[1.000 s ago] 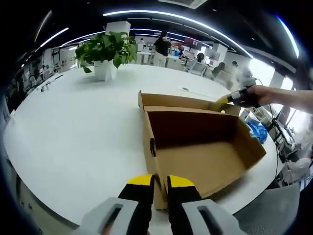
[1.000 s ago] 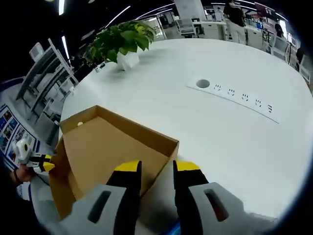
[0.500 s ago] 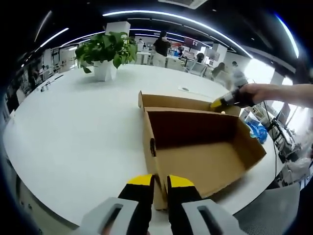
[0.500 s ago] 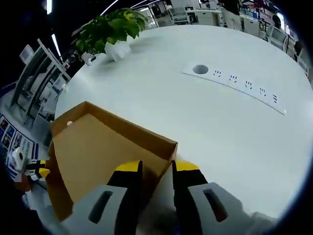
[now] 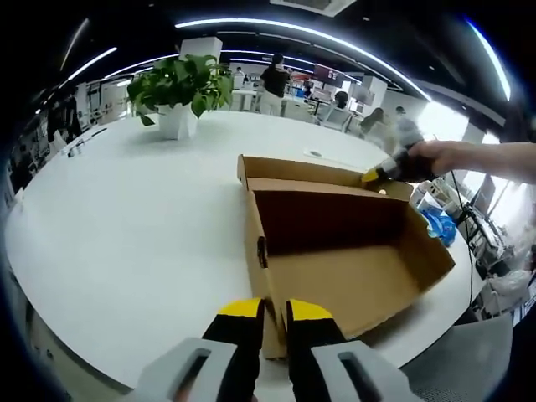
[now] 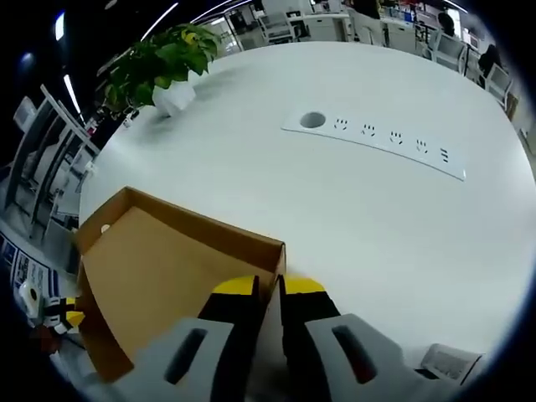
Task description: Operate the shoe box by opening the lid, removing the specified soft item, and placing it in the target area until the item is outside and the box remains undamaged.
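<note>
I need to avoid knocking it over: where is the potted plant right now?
The leafy green plant in a white pot stands on the round white table, upper left in the left gripper view, beyond the open brown cardboard box.

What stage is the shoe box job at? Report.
Done: shoe box lid is open, its inside bare cardboard. In hand: left gripper and right gripper each pinch a box wall. Left: whether the soft item is placed can't be told.

I see an open-plan office: white meeting table with socket strip, potted plant at eleven o'clock, desks beyond.
</note>
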`<state>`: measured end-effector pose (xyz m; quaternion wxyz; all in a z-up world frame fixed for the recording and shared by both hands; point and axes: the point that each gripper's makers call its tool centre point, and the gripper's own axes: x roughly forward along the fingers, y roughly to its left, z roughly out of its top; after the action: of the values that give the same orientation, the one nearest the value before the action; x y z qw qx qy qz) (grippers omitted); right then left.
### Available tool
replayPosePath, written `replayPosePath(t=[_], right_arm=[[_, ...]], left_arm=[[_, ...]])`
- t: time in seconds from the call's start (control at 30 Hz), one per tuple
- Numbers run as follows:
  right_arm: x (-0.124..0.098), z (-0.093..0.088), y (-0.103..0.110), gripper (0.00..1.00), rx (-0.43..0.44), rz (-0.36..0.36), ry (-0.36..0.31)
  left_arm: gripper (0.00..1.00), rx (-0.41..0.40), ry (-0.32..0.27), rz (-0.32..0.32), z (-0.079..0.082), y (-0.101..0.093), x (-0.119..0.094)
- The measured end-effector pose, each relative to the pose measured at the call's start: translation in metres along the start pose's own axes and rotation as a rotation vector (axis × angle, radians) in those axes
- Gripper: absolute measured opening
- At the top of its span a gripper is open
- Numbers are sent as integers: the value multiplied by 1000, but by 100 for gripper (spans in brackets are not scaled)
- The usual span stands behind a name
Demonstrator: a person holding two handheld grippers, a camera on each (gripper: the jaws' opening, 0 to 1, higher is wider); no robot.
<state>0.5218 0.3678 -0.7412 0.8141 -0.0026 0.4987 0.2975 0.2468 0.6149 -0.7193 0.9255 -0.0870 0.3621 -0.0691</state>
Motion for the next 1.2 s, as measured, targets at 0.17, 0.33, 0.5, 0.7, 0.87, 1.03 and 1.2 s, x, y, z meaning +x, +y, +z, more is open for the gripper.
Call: replayPosePath(t=[0.17,0.33,0.5,0.7,0.87,1.03,1.2], right_arm=[[-9,6,-1,7,3,-8,-22],[-19,12,1,6,3,-16,-48],[-35,17,6,5,-6,-27,-81],[-48,28,4,4,-3,-27,-121],[-64,31,10,4,-22,-28,-150],[-80,35,14,4,-34,-18,-182],[-99,40,20,4,-61,-10,-221]], left_arm=[[10,5,1,-4,0,-1,0],[10,6,2,-4,1,-3,-1],[9,6,4,0,2,-2,1],[9,1,10,12,4,-1,3],[8,5,14,20,5,-1,4],[7,0,20,36,9,-1,7],[7,12,34,63,11,-2,10]])
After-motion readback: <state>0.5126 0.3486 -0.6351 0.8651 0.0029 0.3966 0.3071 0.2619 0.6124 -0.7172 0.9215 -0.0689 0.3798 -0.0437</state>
